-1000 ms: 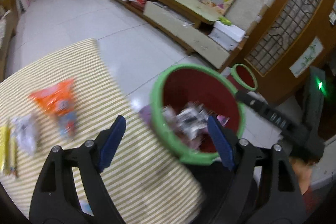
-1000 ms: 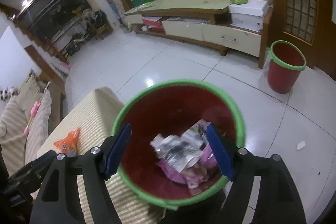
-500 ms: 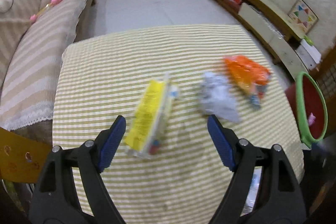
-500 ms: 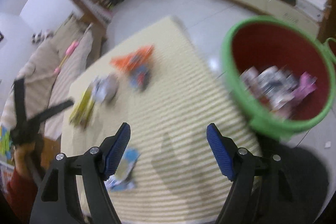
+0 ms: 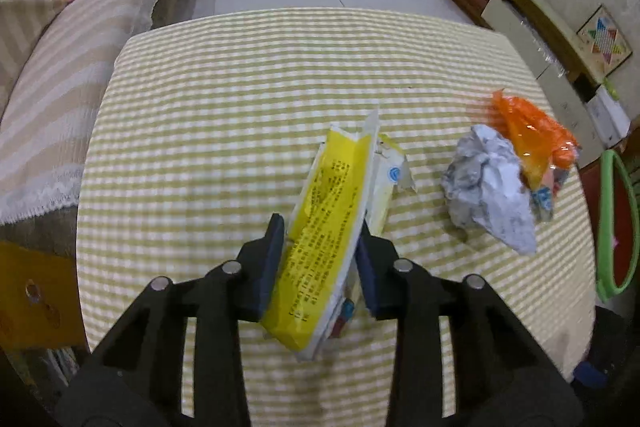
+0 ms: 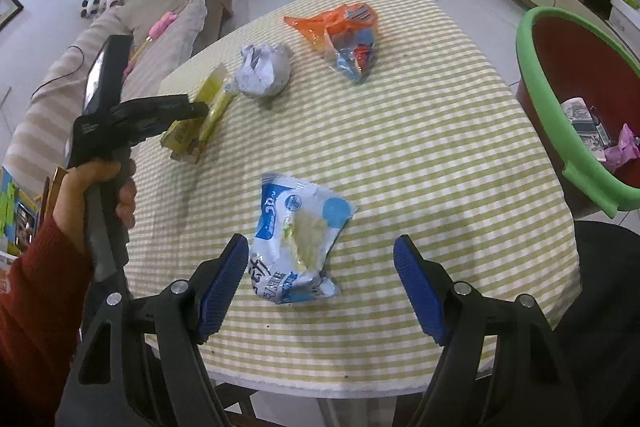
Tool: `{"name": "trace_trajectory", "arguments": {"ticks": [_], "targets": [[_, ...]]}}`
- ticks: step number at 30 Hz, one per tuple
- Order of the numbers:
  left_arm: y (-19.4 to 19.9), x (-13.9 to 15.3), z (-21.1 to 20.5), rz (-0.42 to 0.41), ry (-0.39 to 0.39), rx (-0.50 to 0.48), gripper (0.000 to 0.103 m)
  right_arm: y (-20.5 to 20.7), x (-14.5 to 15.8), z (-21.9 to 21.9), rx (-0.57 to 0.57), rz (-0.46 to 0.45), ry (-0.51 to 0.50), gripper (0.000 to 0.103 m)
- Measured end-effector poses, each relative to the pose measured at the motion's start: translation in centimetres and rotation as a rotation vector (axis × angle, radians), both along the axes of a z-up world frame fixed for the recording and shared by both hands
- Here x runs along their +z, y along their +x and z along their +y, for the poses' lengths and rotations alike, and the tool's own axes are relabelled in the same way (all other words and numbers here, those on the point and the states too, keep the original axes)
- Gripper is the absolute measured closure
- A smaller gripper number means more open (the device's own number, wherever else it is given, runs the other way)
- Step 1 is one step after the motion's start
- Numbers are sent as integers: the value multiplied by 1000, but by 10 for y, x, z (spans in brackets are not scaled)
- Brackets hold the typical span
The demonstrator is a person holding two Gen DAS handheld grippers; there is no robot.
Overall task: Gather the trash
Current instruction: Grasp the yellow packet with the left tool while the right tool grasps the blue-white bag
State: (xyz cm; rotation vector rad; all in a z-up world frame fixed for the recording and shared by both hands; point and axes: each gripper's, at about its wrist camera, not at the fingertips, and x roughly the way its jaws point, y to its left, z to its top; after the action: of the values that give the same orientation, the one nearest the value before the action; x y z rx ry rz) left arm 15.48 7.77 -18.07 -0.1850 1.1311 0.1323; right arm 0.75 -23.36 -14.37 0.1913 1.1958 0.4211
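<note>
Left gripper: jaws closed on the yellow wrapper. Both blue pads press the wrapper's sides near its lower half; the upper end projects forward past the fingertips, over the table. In the right wrist view the same gripper is held by a hand in a red sleeve and meets the wrapper at the table's far-left part.

Right gripper: jaws apart, nothing clamped. The blue-and-white wrapper lies flat on the cloth between the two pads, closer to the left pad. Contact with that pad cannot be determined.

Remaining loose items on the table:
- Crumpled grey-white paper, just beside the yellow wrapper.
- Orange wrapper, near the far edge, beyond the paper. In the left wrist view the paper and orange wrapper touch or overlap.

Container: a red bin with a green rim stands off the table's right edge, lower than the tabletop. Its contents are visible in the right wrist view: printed grey-and-white crumpled paper and a pink wrapper, both low inside against the wall. In the left wrist view only the rim and a sliver of the interior show.
</note>
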Motion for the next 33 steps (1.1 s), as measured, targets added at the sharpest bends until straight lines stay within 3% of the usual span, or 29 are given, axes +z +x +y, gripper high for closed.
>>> {"name": "trace_trajectory", "arguments": {"ticks": [6,14,19,26,29,31,33], "targets": [[-64,46,-4,-138,-24,19,71,3,-13,20,26,40,-17,29],[-115,102,-23,-261,-37,34,70,2,-29,55,100,48,-65,28],[-124,119,-34,-291,-47,20,69,-2,-34,54,99,43,-82,28],[-123,119,-42,-292,-55,13,69,-1,-33,48,101,34,-71,29],[-122,117,-43,-285,-59,12,69,-3,-36,47,115,51,-57,41],[-121,116,-45,-279,-59,10,69,-3,-39,49,125,68,-44,59],[-121,114,-45,-273,-60,11,69,-5,-40,51,137,66,-40,66]]}}
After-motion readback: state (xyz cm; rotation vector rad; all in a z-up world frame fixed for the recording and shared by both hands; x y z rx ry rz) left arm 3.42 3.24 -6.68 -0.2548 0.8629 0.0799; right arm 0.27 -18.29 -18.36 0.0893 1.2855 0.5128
